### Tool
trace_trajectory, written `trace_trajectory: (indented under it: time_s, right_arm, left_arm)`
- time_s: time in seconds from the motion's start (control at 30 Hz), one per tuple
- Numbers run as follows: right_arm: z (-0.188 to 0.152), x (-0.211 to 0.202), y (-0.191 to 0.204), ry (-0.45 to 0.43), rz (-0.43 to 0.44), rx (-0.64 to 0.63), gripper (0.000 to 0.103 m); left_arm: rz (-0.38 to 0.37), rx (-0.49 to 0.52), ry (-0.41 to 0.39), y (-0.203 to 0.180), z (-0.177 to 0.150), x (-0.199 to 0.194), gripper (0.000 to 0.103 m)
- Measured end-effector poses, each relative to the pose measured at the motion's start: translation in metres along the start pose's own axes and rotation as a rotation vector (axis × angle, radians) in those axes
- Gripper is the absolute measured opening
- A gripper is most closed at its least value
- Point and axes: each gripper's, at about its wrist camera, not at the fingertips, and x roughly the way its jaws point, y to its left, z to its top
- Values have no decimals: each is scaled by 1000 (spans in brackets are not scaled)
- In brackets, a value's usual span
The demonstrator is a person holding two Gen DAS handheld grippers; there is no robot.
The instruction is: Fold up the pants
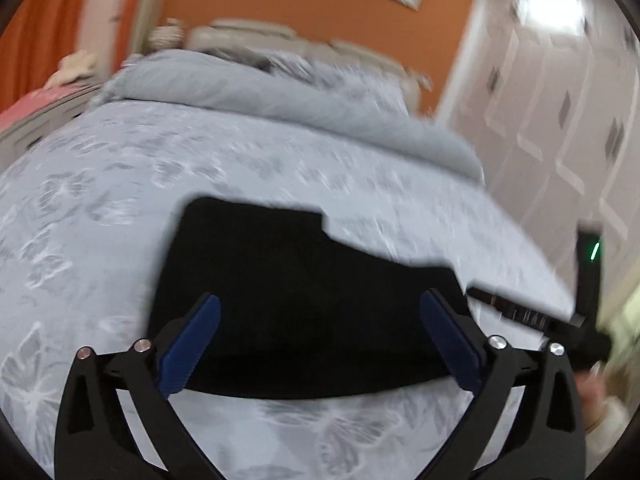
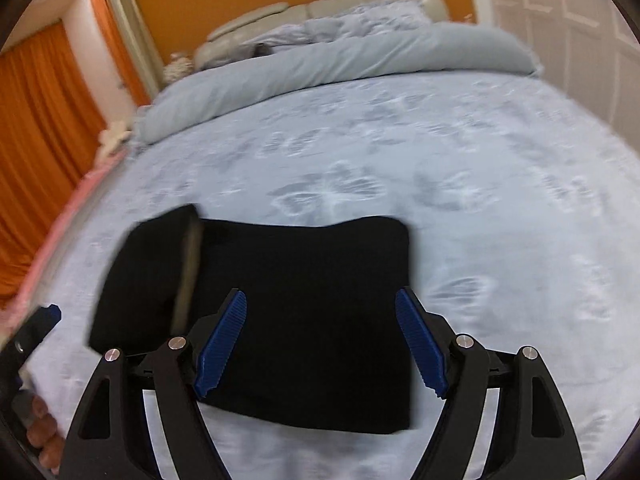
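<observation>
On the near part of the bed [image 2: 460, 152], close to its foot edge, the black pants [image 2: 304, 312] were laid as a compact folded bundle on the grey-blue butterfly-patterned bedspread [image 1: 120, 184]. Neither gripper was touching the cloth. The left gripper [image 1: 320, 344] was held above the bundle with its blue pads [image 1: 188, 352] spread wide and nothing between them; the right gripper [image 2: 320, 344] was likewise held wide and empty over the bundle. This placement suggested that the fold was largely finished and that the tools were kept clear so the stacked layers would not be dragged. One layer [image 2: 148, 272] at the bundle's left end appeared raised or offset in the right wrist view, though motion blur made this uncertain; a final pressing or squaring may have been needed there.

Toward the head of the bed, a rolled-back duvet [image 2: 340, 64] and a pale padded headboard [image 2: 320, 4] were seen, well apart from the pants. Orange curtains [image 2: 36, 128] hung to the left and white wardrobe doors [image 1: 560, 120] stood to the right. Nothing was lying between the grippers and the bundle, so no obstruction was judged likely.
</observation>
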Motion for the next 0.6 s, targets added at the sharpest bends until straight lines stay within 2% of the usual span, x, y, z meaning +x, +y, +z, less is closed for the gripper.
trace_trajectory:
  time_s: [0.13, 0.23, 0.37, 0.4, 0.43, 0.47, 0.5, 0.6]
  right_arm:
    - [-1, 36, 35, 112, 221, 66, 75]
    - [-1, 65, 64, 179, 277, 62, 75]
    - [-12, 110, 94, 264, 283, 59, 78]
    - [-14, 113, 101, 244, 262, 44, 72]
    - [-15, 113, 109, 219, 249, 17, 58]
    - [-16, 115, 120, 219, 246, -21, 32]
    - [-15, 115, 125, 211, 243, -25, 21]
    - [-8, 101, 142, 151, 278, -55, 16]
  left_arm:
    - [72, -183, -81, 64, 23, -23, 98]
    - [118, -296, -88, 103, 28, -24, 98]
    - [150, -345, -69, 126, 29, -21, 98]
    - [167, -343, -69, 130, 29, -21, 98]
    - [179, -338, -69, 131, 27, -21, 98]
    - [190, -334, -67, 131, 28, -18, 98]
    - [198, -331, -65, 134, 28, -18, 98]
    - [215, -328, -58, 139, 28, -17, 98]
